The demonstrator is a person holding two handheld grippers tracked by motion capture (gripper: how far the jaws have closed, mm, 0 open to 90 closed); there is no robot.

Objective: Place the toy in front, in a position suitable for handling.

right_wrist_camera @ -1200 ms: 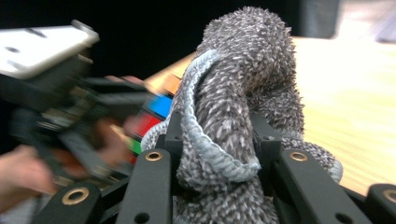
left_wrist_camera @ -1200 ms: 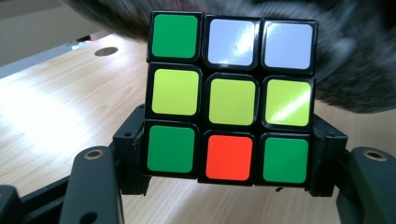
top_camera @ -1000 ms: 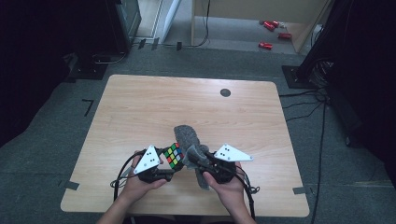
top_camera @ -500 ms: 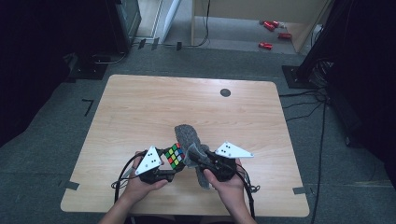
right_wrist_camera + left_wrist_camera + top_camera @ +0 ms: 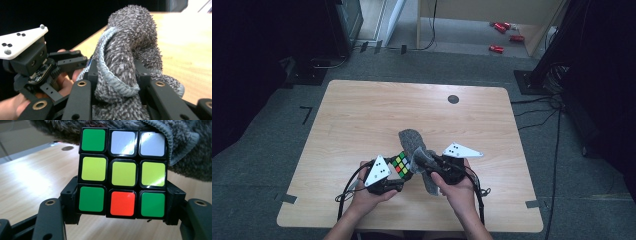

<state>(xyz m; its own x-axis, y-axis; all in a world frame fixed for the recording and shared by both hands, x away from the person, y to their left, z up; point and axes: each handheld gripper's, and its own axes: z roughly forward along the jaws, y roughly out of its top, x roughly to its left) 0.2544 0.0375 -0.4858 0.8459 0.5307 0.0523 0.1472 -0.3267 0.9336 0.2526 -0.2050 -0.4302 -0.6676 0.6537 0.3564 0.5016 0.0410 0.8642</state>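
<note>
1. The left claw (image 5: 404, 172) is clamped on a puzzle cube (image 5: 401, 164), holding it just above the near middle of the wooden surface (image 5: 362, 120). In the left gripper view the cube (image 5: 122, 172) sits squarely between the two black jaws, its face showing green, white, yellow and one orange square.
2. The right claw (image 5: 424, 162) is closed tight on a grey fuzzy cloth (image 5: 414, 142). In the right gripper view the cloth (image 5: 130, 45) bunches up between the jaws, its pale blue hem curling over the front.
3. Cloth and cube touch: the cloth's edge hangs against the cube's upper right corner in the left gripper view.
4. Compared with a second ago, little has changed. Both hands sit at the same near edge of the surface, the cube is gripped as before and the cloth is held as before.
5. The right hand (image 5: 457, 187) has edged only slightly sideways; the cloth's far end lies in much the same spot, pointing toward the middle of the surface.
6. The left hand (image 5: 369, 192) has stayed put.
</note>
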